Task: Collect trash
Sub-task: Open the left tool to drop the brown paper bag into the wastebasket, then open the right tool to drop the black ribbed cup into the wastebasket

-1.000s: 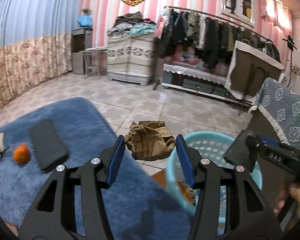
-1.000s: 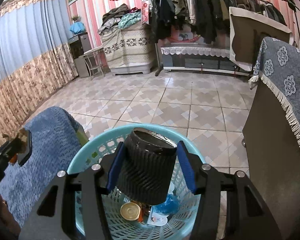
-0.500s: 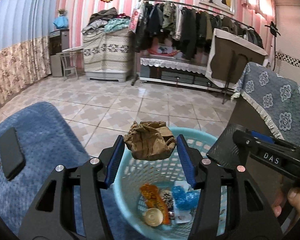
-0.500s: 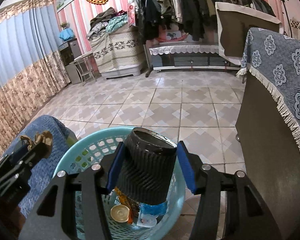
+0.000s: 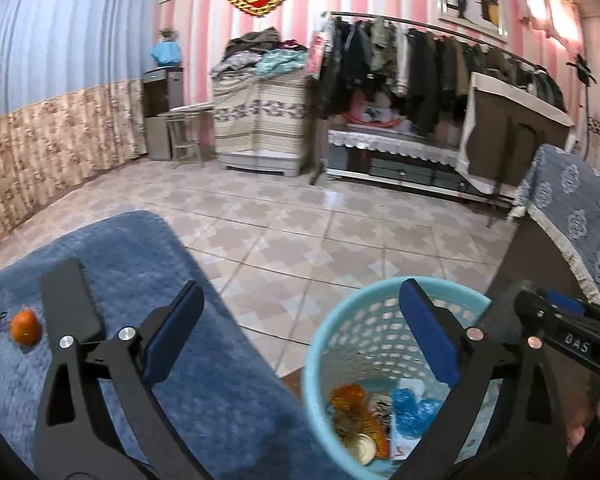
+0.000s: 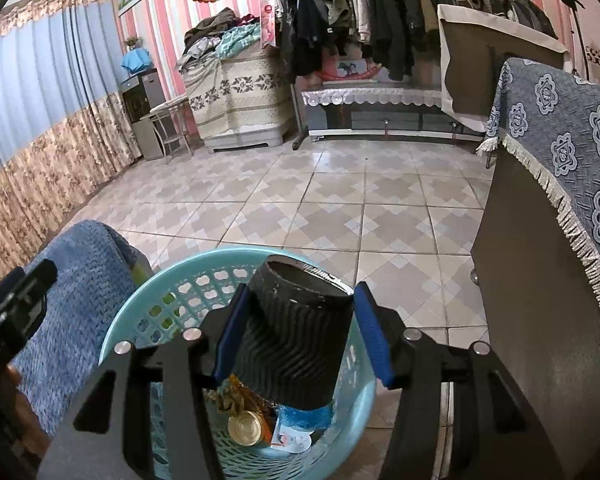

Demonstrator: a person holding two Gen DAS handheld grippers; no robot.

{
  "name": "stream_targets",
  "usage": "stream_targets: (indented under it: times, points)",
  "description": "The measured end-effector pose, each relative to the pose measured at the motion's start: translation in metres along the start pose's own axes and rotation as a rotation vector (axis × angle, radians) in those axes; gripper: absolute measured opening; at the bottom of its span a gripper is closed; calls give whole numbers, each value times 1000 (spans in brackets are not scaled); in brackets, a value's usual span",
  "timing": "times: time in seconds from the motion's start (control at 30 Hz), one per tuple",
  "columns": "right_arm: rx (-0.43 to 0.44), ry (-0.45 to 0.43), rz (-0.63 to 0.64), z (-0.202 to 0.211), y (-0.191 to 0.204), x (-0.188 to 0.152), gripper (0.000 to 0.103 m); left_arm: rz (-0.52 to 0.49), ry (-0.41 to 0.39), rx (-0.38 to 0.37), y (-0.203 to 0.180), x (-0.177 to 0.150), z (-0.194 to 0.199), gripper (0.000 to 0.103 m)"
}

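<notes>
Blue rug (image 5: pixel 228 380) lower left, orange (image 5: pixel 26 326) on it. Left hand-held gripper (image 5: pixel 300 336) jaws just opened, empty, beside basket (image 5: pixel 320 344). Right hand-held gripper (image 6: pixel 296 336) clamps black cup (image 6: pixel 296 336) over basket; tilted release could clip the rim.

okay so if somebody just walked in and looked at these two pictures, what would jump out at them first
Most striking is the black ribbed paper cup, clamped in the right tool directly above the turquoise waste basket, which already holds wrappers and a gold lid. Next, the left tool stands wide open with nothing between its blue pads, over the basket's left rim and the blue rug. On that rug lie an orange fruit and a black phone.
</notes>
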State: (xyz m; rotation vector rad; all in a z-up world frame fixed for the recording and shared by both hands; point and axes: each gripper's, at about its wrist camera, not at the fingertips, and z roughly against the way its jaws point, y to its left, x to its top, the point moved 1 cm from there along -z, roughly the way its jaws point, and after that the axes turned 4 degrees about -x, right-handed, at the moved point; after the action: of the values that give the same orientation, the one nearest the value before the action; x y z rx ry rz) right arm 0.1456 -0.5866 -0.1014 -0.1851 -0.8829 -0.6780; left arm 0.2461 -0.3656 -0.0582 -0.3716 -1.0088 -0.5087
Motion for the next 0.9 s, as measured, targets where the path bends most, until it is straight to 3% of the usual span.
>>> stream_targets:
  times: [0.3, 0.33, 0.4, 0.53, 0.6, 0.9]
  points:
    - [9, -13, 18, -4, 19, -1, 54, 48, -7, 59, 32, -2, 12, 98]
    - [9, -15, 17, -4, 20, -1, 56, 48, -12, 68, 34, -2, 14, 98]
    - [6, -23, 20, -4, 23, -1, 78, 51, -18, 80, 39, -1, 20, 98]
    - [-3, -31, 28, -3, 28, -2, 85, 74, -24, 87, 50, 1, 29, 98]
    - [-18, -44, 28, -1, 30, -1, 93, 84, -29, 96, 58, 1, 34, 98]
    - [-59, -59, 93, 3, 48, -3, 97, 129, -26, 144, 100, -8, 56, 98]
